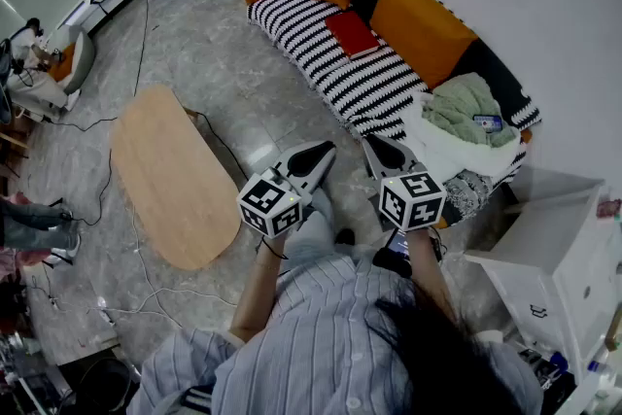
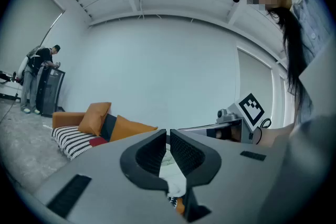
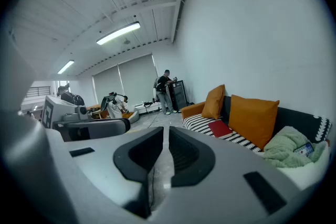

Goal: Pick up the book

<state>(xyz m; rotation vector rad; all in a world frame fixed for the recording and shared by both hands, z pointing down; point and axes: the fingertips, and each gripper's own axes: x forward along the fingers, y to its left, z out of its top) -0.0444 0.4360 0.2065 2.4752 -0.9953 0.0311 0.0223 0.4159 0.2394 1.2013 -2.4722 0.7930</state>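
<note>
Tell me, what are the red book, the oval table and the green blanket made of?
The flat red book looks like paper under a matte cover, card or cloth; too far to tell. The oval light-brown table looks like smooth wood or laminate, with an even pale tone. The crumpled green blanket looks like soft fleecy fabric, judging by its loose folds.

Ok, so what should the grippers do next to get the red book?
Probably move the right gripper forward toward the book, opening it on the way. The book lies flat on the sofa, well ahead of both grippers. The right gripper is shut and empty, and so is the left gripper, so neither can grab anything yet.
</note>
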